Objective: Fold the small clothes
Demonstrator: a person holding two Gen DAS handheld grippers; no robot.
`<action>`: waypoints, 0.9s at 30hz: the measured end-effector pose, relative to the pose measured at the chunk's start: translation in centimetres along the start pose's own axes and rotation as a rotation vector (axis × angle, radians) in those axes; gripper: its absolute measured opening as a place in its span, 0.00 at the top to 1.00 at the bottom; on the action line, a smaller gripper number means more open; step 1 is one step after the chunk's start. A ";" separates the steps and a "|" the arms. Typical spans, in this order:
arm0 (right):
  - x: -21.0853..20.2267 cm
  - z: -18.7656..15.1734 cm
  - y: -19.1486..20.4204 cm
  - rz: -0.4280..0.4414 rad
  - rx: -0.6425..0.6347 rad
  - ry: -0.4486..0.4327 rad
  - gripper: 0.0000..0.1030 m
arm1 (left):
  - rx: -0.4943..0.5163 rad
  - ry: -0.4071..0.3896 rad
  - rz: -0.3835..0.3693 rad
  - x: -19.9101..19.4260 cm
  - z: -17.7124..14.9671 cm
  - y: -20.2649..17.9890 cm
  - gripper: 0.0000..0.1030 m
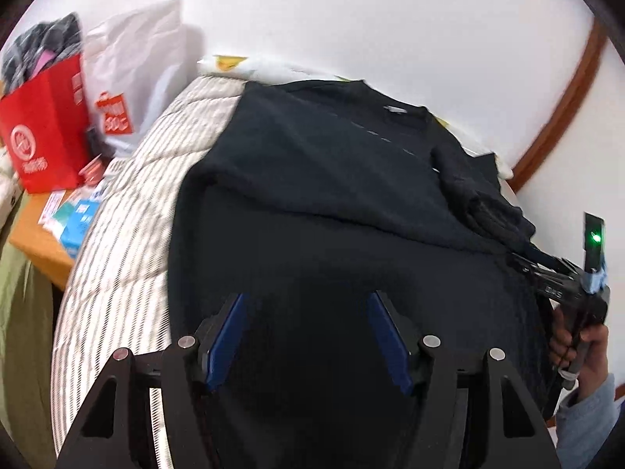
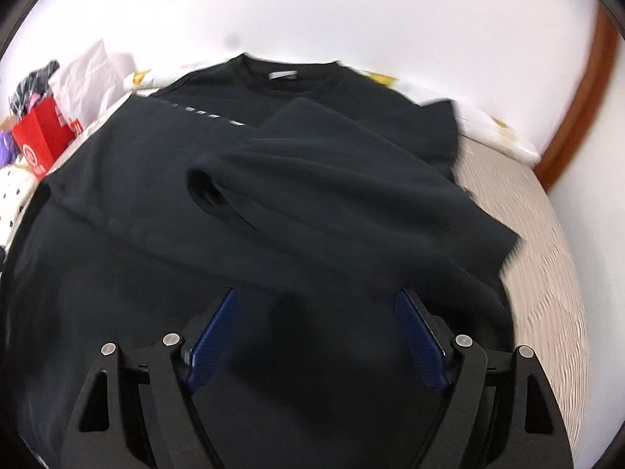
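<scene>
A black long-sleeved sweatshirt [image 1: 312, 164] [image 2: 156, 195] lies flat on a striped bedcover [image 1: 125, 234], its collar with a white neck label [image 2: 283, 75] at the far end. One sleeve [image 2: 351, 187] is folded across the body, cuff opening toward the left. My left gripper [image 1: 308, 297] hovers open over the near hem, its blue pads apart with only dark cloth beneath. My right gripper [image 2: 316, 295] stands wide open just above the cloth below the folded sleeve, holding nothing. In the left wrist view a hand [image 1: 586, 344] holds it at the shirt's right edge.
A red paper bag [image 1: 47, 133] stuffed with clothes and a white plastic bag [image 1: 136, 70] stand at the left on a wooden table [image 1: 39, 242] with papers. A white wall with brown wooden trim [image 1: 562, 117] lies beyond. Bare bedcover [image 2: 539, 265] shows to the right.
</scene>
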State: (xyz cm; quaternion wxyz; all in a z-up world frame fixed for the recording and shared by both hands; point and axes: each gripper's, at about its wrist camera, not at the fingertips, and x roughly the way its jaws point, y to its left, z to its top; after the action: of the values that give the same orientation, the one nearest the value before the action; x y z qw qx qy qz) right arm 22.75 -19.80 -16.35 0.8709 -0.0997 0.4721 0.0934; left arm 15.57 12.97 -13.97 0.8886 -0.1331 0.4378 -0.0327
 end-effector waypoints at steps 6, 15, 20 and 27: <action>-1.9 -1.9 -9.2 -0.035 0.224 -0.059 0.21 | 0.021 0.000 -0.034 0.7 0.7 -2.4 0.39; 2.6 0.9 -13.5 0.068 0.361 -0.049 0.22 | 0.003 0.011 -0.025 2.8 1.6 -3.4 0.39; 5.0 2.6 -13.4 0.102 0.373 -0.047 0.64 | -0.004 0.040 0.015 3.2 1.2 -2.5 0.39; -0.6 5.4 -7.7 0.053 0.197 -0.206 0.95 | -0.054 0.048 0.007 3.1 1.1 -0.2 0.39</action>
State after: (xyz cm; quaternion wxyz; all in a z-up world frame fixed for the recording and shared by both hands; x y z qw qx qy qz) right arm 28.75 -25.87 -12.26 0.9176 0.0089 0.3895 0.0793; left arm 18.30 12.47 -15.65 0.8739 -0.1548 0.4603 -0.0209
